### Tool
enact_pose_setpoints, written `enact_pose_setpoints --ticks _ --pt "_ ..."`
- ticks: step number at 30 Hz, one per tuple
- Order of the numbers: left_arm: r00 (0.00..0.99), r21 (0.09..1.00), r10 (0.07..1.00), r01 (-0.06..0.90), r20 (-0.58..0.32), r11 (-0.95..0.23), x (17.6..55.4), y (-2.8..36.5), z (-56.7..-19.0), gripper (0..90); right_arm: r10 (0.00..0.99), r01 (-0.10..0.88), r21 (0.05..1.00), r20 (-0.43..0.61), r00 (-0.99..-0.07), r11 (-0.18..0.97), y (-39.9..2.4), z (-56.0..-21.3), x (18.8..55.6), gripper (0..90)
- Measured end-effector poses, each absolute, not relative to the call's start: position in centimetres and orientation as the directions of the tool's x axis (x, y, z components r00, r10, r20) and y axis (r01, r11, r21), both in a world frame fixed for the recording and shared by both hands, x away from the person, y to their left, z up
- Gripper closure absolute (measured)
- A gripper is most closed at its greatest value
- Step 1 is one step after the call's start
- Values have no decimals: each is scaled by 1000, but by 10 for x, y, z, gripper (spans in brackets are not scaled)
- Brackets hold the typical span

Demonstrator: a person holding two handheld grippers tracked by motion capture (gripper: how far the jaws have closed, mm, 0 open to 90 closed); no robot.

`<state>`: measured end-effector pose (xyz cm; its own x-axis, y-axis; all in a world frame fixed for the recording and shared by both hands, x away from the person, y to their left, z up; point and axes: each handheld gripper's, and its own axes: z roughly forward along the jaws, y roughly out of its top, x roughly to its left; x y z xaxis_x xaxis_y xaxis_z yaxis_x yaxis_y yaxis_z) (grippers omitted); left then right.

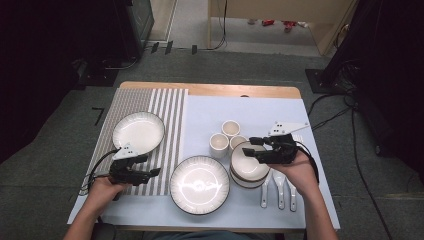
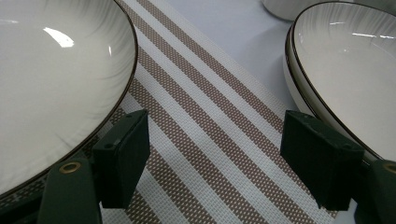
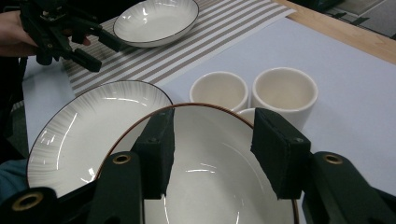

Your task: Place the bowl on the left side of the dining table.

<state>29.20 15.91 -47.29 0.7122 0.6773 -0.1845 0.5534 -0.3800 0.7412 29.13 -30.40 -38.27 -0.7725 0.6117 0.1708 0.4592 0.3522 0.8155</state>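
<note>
The right claw (image 3: 212, 149) hangs half open over the top bowl (image 3: 210, 172) of the stack, gripping nothing, while the left claw (image 2: 219, 154) gapes wide and empty above the striped mat (image 2: 205, 121).

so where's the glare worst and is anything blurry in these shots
High view: soft overall, surroundings dark, ceiling light blooming on the near white dark-rimmed plate. Left gripper view: a small bright highlight on the far white dark-rimmed plate on the striped woven placemat; the weave stays sharp. Right gripper view: faint streaks in the top white brown-rimmed bowl, with the black jaws close to the camera and slightly soft.
</note>
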Motion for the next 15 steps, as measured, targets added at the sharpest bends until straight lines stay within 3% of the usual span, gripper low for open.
enact_pose_setpoints --ticks 15 --pt "730 749 659 536 -181 -389 291 154 -481 252 615 456 825 176 -769 334 -308 -379 298 502"
